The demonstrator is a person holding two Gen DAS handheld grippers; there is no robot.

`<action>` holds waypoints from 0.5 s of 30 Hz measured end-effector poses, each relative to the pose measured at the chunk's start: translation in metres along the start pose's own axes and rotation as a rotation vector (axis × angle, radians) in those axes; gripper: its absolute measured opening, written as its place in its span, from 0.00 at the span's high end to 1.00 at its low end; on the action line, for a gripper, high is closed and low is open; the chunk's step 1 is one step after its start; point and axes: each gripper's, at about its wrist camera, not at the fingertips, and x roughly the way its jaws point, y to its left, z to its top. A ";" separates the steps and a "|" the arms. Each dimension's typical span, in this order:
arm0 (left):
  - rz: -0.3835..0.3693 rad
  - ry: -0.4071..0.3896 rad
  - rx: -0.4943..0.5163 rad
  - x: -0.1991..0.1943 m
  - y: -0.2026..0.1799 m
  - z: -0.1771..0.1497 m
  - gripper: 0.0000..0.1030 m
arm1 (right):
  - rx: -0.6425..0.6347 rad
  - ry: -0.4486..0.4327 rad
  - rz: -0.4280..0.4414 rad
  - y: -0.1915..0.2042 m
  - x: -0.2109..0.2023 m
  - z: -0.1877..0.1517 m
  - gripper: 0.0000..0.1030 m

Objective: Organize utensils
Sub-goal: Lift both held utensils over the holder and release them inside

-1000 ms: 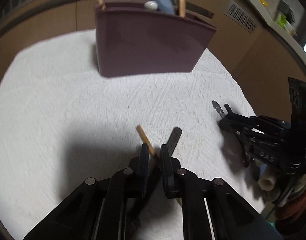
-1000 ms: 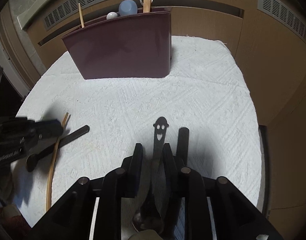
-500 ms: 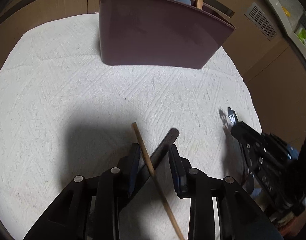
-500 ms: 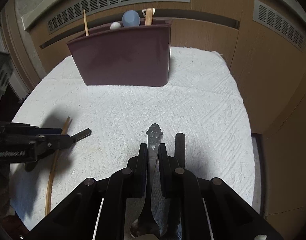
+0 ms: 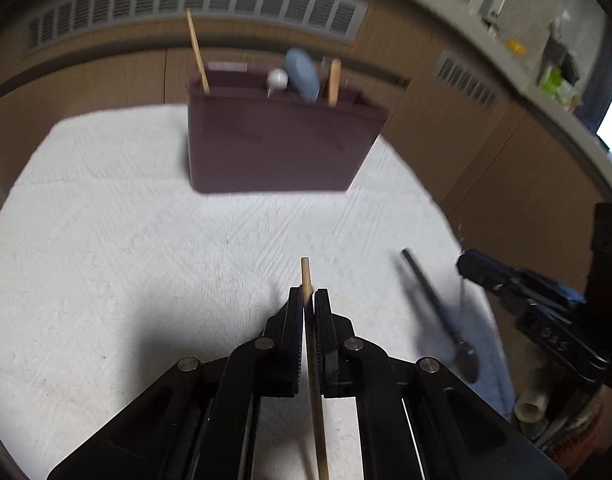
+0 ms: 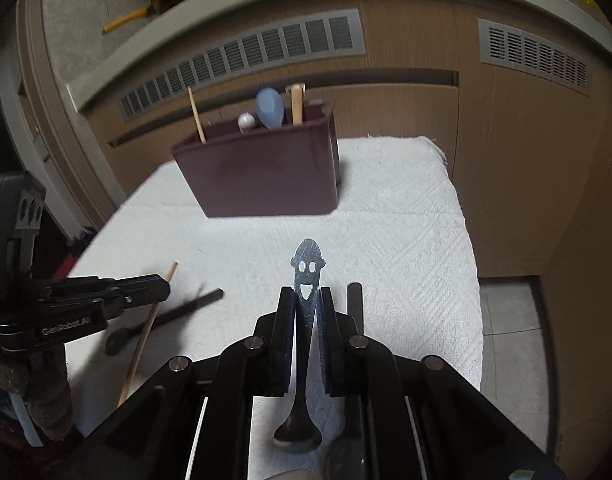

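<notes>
My left gripper (image 5: pixel 305 295) is shut on a wooden chopstick (image 5: pixel 306 276) and holds it above the white cloth (image 5: pixel 106 240). My right gripper (image 6: pixel 308 294) is shut on a metal spoon with a smiley-face handle (image 6: pixel 307 264), bowl end toward me. A maroon utensil holder (image 5: pixel 278 144) stands at the far side of the cloth; it also shows in the right wrist view (image 6: pixel 262 172). It holds a chopstick (image 5: pixel 197 54), a blue spoon (image 5: pixel 302 74), a white-tipped utensil and a wooden handle. The right gripper appears in the left wrist view (image 5: pixel 518 292); the left gripper appears in the right wrist view (image 6: pixel 106 300).
A black-handled spoon (image 6: pixel 166 318) lies on the cloth under my left gripper. Another black handle (image 6: pixel 354 304) lies just right of my right gripper. Brown cabinet fronts with grey vents (image 6: pixel 242 56) stand behind the table. The cloth's right edge drops to the floor (image 6: pixel 506 312).
My left gripper has closed on the chopstick and lifted it off the cloth, leaving the black spoon behind. My right gripper has risen with the smiley spoon.
</notes>
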 end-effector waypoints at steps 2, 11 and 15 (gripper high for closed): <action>-0.012 -0.062 0.009 -0.021 -0.002 0.003 0.95 | 0.010 -0.022 0.008 0.001 -0.007 0.003 0.90; -0.007 -0.214 0.016 -0.064 -0.003 0.020 0.95 | -0.008 -0.095 0.014 0.016 -0.032 0.014 0.99; -0.003 -0.241 0.010 -0.071 0.001 0.020 0.95 | -0.060 -0.051 0.000 0.022 -0.028 0.015 0.98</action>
